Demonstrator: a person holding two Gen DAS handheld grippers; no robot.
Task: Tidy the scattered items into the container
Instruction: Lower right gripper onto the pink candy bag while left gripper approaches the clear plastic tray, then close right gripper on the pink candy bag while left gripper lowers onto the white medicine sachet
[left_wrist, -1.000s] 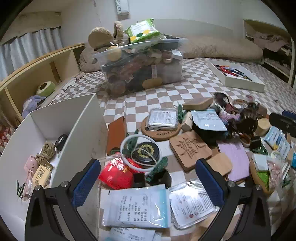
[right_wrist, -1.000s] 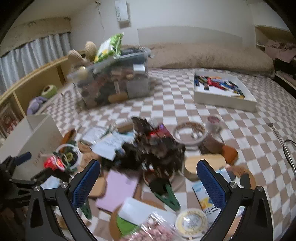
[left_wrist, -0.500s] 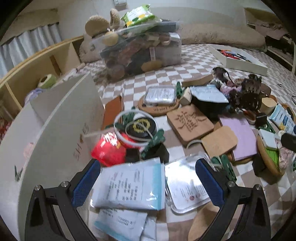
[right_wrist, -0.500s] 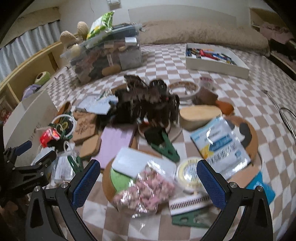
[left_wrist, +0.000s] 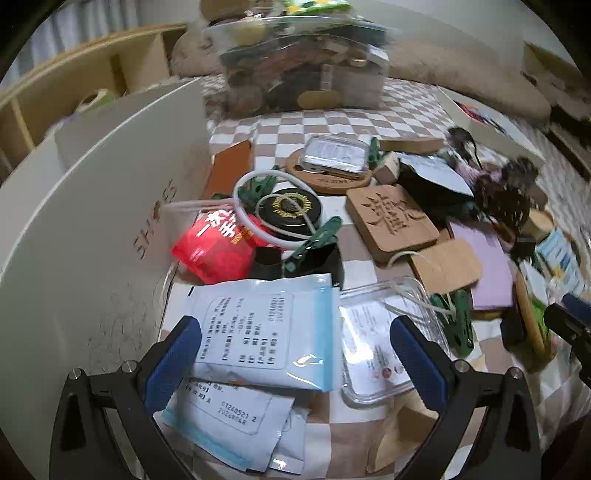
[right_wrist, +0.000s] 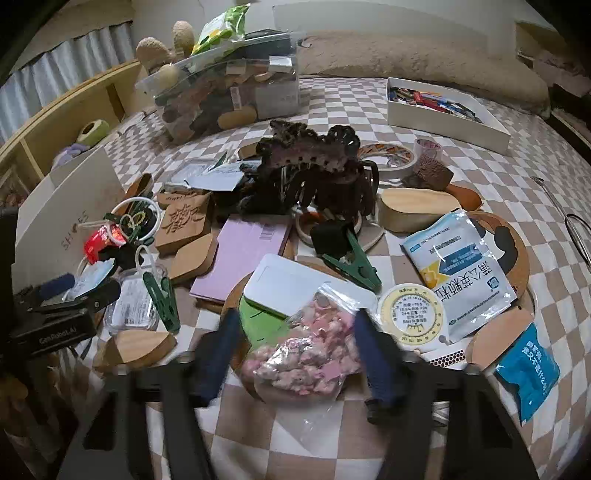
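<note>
Clutter covers the bed. Right tongs are closing around the pink bead bag for lifting; left tongs gape over a white sachet, the white container just left.

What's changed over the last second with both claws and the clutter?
Both claws came down toward the bed. The right claw, wide open before, is closing around the clear bag of pink bits; whether the pads grip yet is unclear. The left claw sank over the white-and-blue pouch, still open and holding nothing. The white box and the scattered items lie where they were.
</note>
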